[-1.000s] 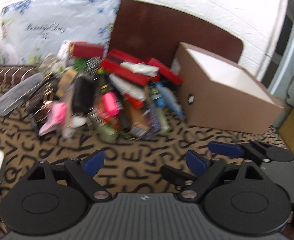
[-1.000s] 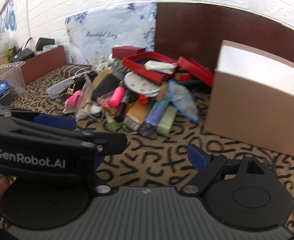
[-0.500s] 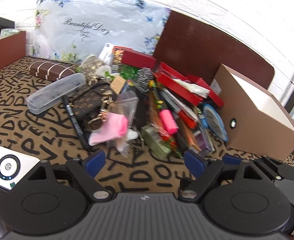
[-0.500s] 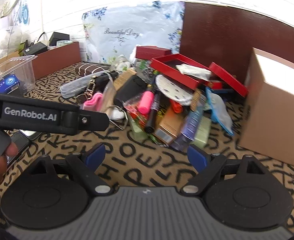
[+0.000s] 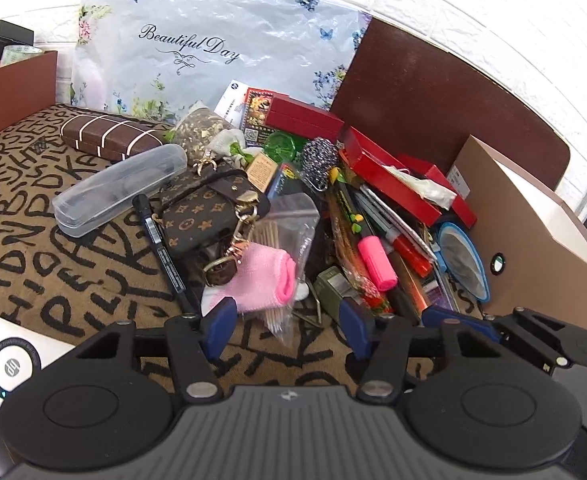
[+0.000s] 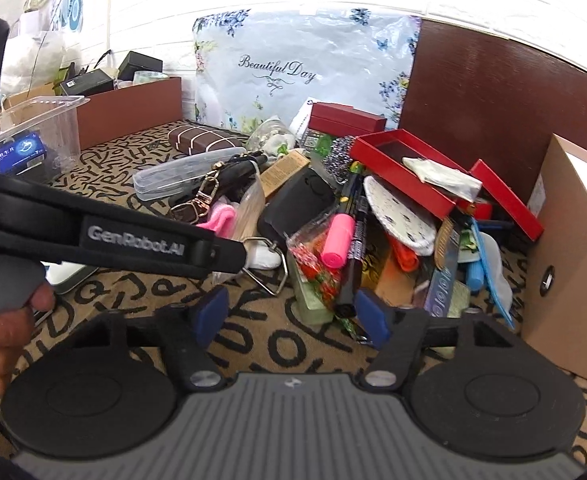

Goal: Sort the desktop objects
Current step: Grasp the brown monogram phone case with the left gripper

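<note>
A pile of desktop objects lies on the letter-patterned cloth (image 5: 33, 264): a pink highlighter (image 5: 377, 258), a pink sock (image 5: 267, 278), a brown monogram pouch (image 5: 203, 210), a black marker (image 5: 163, 250), a clear case (image 5: 119, 190) and red boxes (image 5: 389, 178). My left gripper (image 5: 289, 330) is open and empty, just short of the pile's near edge by the sock. My right gripper (image 6: 291, 316) is open and empty, low in front of the pile near the pink highlighter (image 6: 337, 240). The left gripper's body (image 6: 133, 236) crosses the right wrist view.
An open cardboard box (image 5: 533, 236) stands to the right of the pile. A floral plastic bag (image 5: 213, 48) and a brown board (image 5: 445, 108) lean on the back wall. A white device (image 5: 9, 364) lies at near left. A clear tub (image 6: 29, 140) stands far left.
Both grippers have moved forward and down toward the pile, which now looks closer. The left view has swung left to face the sock and pouch. Both stayed open.
</note>
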The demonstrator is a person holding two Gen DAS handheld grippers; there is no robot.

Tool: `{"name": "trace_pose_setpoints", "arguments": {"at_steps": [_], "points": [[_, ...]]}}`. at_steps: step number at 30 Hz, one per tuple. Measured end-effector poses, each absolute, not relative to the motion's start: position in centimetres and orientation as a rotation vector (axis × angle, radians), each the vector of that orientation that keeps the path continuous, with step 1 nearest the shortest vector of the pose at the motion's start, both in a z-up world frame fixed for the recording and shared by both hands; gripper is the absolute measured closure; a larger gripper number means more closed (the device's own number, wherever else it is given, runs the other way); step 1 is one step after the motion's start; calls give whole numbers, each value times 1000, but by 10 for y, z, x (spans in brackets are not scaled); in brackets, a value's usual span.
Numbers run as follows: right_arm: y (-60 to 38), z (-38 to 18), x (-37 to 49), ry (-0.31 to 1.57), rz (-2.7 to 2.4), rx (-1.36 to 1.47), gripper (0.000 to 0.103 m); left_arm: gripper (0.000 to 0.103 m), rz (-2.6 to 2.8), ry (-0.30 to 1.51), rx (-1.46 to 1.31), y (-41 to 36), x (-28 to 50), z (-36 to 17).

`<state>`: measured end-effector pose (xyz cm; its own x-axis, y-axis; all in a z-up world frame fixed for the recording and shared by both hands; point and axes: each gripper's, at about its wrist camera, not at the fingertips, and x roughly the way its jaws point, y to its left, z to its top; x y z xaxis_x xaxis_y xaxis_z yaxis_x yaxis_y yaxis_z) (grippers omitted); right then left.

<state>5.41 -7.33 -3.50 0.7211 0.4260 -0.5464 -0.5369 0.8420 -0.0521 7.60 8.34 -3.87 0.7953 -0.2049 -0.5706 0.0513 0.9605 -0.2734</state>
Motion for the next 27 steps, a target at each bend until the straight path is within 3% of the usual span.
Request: {"name": "trace_pose_setpoints", "arguments": {"at_steps": [7,18,27], "points": [[-55,-32,58,525,605,-223,44,48,-164,609,-309,104,72,-23],[-2,-11,78,380,731,-340,44,35,-107,582,-406,156,109,-8],[35,-21,121,434,719,-377,43,34,-162,667,-447,169,158,-30]]}}
